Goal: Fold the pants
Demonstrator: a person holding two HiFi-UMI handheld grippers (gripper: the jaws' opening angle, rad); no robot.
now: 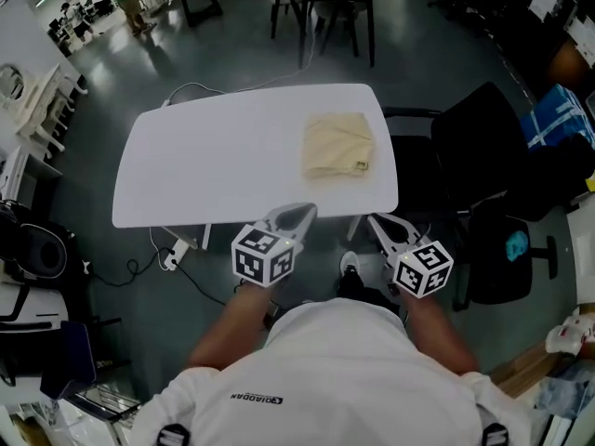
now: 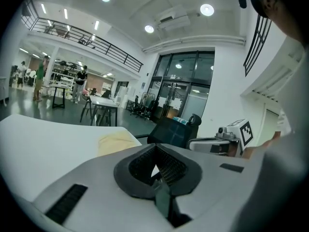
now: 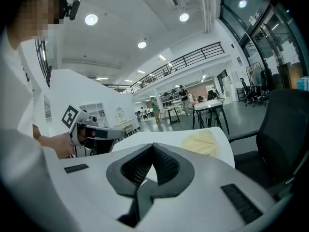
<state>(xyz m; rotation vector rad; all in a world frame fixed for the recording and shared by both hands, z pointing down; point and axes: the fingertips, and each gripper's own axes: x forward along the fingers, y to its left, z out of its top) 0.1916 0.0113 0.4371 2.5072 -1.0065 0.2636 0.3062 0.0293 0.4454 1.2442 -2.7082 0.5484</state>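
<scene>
Pants (image 1: 337, 145) lying on the right half of the white table (image 1: 204, 165), close to its right edge, already gathered into a small squarish cream bundle, layers stacked and edges roughly aligned. Flat, unsupported, touched by nothing, so presumably meant to stay as is. Left gripper (image 1: 299, 216) hanging just short of the table's near edge, close to the body, jaws pressed together tip to tip with nothing between them. Right gripper (image 1: 381, 227) beside it, also short of the table and well apart from the bundle, jaws likewise closed on nothing. Both pointing forward and slightly down toward the tabletop, a resting pose rather than a reach: no cloth pinched, no corner lifted, no jaw spread ready for a grab. Closed and empty probably for want of anything to grip right now. From either gripper's own view, the bundle low and pale beyond the closed tips, bare tabletop in between. Black office chair (image 1: 474, 147) standing just off the right end of the table, clear of the work. Judged from the tidy shape: folded, or very nearly so. At most a final press or a squaring of the edges left to do, and for that a move forward over the table with jaws kept shut, to flatten without snagging a layer.
</scene>
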